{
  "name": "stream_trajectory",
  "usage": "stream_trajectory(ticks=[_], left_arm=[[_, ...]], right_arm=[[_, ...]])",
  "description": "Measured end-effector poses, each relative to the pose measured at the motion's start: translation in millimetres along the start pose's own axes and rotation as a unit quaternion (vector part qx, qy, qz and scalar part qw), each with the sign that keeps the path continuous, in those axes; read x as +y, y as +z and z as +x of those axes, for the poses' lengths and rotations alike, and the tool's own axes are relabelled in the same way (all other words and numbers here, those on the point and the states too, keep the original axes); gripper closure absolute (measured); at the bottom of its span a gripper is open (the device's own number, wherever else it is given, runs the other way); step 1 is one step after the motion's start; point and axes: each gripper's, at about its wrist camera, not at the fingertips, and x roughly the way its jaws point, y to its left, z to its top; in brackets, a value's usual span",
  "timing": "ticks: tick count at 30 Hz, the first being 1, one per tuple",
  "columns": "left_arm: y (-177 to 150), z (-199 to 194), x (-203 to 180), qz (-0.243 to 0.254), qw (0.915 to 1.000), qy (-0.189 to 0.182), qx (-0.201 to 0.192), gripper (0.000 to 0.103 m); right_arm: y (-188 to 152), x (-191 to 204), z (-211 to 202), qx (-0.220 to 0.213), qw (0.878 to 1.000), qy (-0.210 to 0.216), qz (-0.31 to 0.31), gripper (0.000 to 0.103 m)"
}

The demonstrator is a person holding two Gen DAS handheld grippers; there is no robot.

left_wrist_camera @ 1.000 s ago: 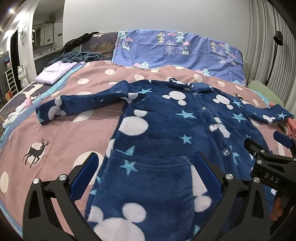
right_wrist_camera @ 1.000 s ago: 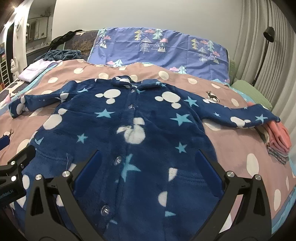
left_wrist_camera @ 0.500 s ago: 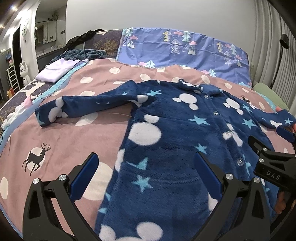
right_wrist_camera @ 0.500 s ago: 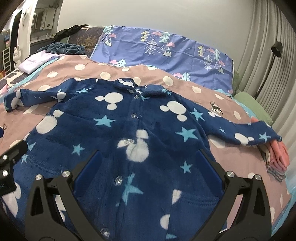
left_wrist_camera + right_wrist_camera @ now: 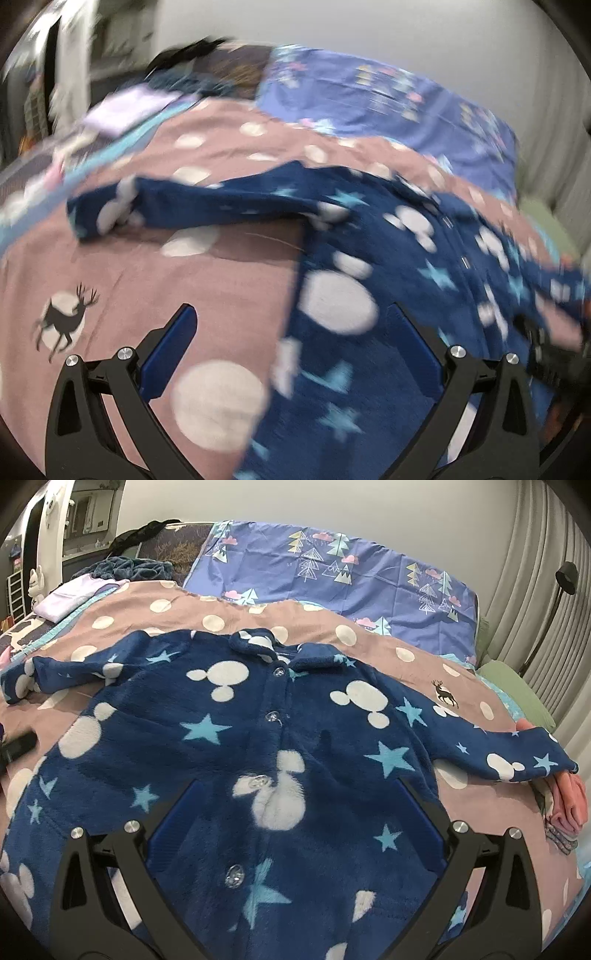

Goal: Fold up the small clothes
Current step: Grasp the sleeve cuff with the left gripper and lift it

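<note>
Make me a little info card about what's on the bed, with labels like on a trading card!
garment: navy fleece pajama top with white mouse heads and blue stars, lying flat, buttoned, both sleeves spread out
surface: pink dotted bedspread with deer prints
left gripper: jaws open, over the top's left edge, holding nothing
right gripper: jaws open, above the button line, holding nothing
nearby: folded pink clothes under the right cuff; blue tree-print pillow behind
picture quality: left view blurred
</note>
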Motion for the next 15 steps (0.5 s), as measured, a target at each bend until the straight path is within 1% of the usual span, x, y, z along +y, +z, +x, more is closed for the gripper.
stream_trajectory(ticks=[1, 2, 3, 5, 7, 8, 10, 11, 12, 14, 15], left_arm=[[8.8, 4.9, 20.9, -0.044, 0.9990, -0.005, 0.007, 0.001], [14.0, 7.9, 34.9, -0.075, 0.9971, -0.008, 0.012, 0.001], [21.5, 12.7, 59.1, -0.126, 0.9918, -0.010, 0.018, 0.001], [32.1, 20.2, 91.8, -0.188, 0.9817, -0.007, 0.029, 0.001], [42.0, 31.3, 128.3, -0.244, 0.9689, 0.003, 0.038, 0.001], [47.8, 36.2, 148.5, -0.280, 0.9590, 0.007, 0.041, 0.001], [56.1, 41.5, 172.6, -0.322, 0.9460, 0.004, 0.037, 0.001], [62.9, 45.2, 189.3, -0.347, 0.9374, 0.005, 0.029, 0.001], [67.3, 48.5, 199.3, -0.361, 0.9323, 0.004, 0.024, 0.001], [77.6, 62.9, 219.3, -0.394, 0.9185, -0.008, 0.032, 0.001], [80.7, 77.6, 231.6, -0.422, 0.9046, -0.025, 0.053, 0.001]], right_arm=[[-0.1, -0.5, 2.3, 0.001, 1.000, -0.004, -0.003, 0.002], [-0.2, -1.0, 4.2, 0.002, 1.000, -0.006, -0.004, 0.002], [-0.2, -2.4, 7.7, 0.005, 1.000, -0.010, -0.005, 0.002], [-0.1, -5.1, 13.3, 0.010, 1.000, -0.012, -0.004, 0.002], [0.7, -7.6, 19.7, 0.017, 1.000, -0.013, 0.000, 0.002], [1.0, -8.5, 22.2, 0.019, 1.000, -0.012, 0.003, 0.002], [1.3, -9.3, 26.9, 0.023, 1.000, -0.013, 0.006, 0.002], [1.2, -8.8, 28.8, 0.023, 1.000, -0.015, 0.005, 0.002], [1.2, -8.0, 31.2, 0.024, 1.000, -0.016, 0.003, 0.002], [1.2, -6.9, 35.0, 0.026, 1.000, -0.016, -0.001, 0.002], [1.0, -5.7, 37.6, 0.028, 0.999, -0.016, -0.003, 0.002]])
